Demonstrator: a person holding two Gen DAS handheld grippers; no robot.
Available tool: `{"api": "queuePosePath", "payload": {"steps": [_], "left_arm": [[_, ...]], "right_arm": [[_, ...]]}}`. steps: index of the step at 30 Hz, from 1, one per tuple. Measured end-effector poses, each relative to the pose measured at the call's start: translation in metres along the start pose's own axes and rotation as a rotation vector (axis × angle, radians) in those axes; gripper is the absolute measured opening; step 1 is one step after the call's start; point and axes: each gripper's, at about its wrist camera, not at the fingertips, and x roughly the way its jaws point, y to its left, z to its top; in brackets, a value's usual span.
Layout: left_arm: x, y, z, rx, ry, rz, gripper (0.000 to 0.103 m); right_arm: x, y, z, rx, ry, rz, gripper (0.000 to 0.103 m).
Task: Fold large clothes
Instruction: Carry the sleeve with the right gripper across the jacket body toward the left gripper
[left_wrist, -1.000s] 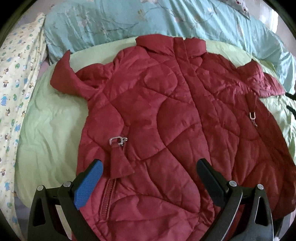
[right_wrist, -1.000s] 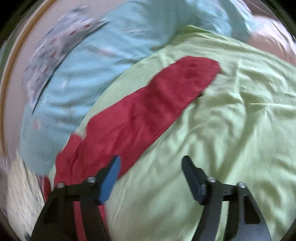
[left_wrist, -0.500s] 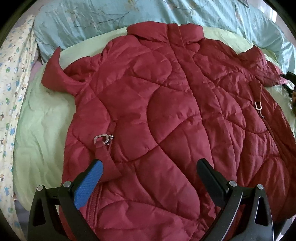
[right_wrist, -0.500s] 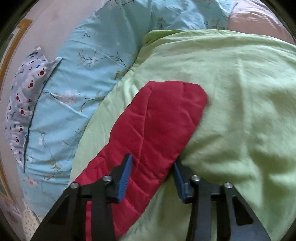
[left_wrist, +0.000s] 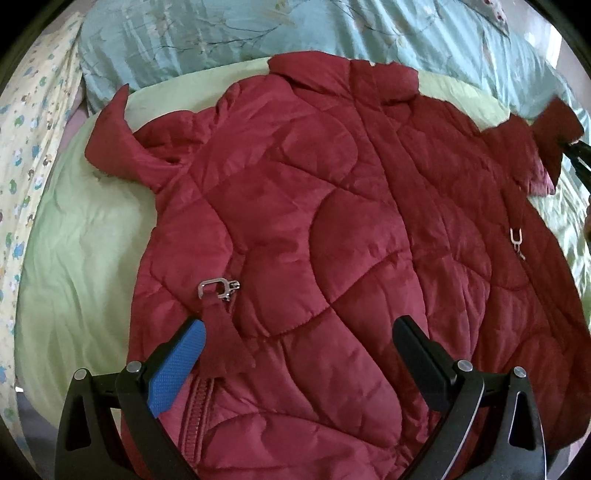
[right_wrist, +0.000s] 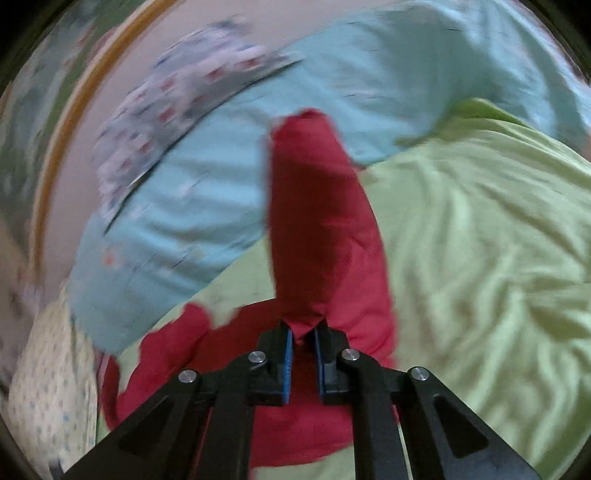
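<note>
**R gripper pinches jacket sleeve; L gripper hangs open**

Red quilted jacket (left_wrist: 332, 236) lies front-up on green sheet (left_wrist: 74, 266) of the bed, collar twd the blue quilt (left_wrist: 221, 33) at the far edge. L gripper (left_wrist: 295, 354) is over the hem w/ fingers wide apart, nothing betw them. R gripper (right_wrist: 303, 343) fingers have just closed on the sleeve (right_wrist: 317, 221), which is lifted off the sheet; R view is blurred.
</note>
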Motion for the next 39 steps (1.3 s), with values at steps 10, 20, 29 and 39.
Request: {"api": "queuePosePath", "payload": {"steps": [10,20,29,39], "left_arm": [[-0.007,0.029,0.003,-0.074,-0.024,-0.093,0.102],[0.002,0.082,0.047,-0.249,-0.006,-0.435,0.101],[0.062,0.126,0.1,-0.394,0.032,-0.659,0.101],[0.141,0.147,0.13,-0.439,0.115,-0.7,0.035]], "right_arm": [[0.035,0.122,-0.055,-0.173,0.201,0.17,0.009],[0.064,0.223,-0.14,-0.456,0.386,0.203,0.009],[0.084,0.277,-0.213,-0.606,0.48,0.246,0.009],[0.091,0.296,-0.237,-0.688,0.498,0.261,0.014]]}}
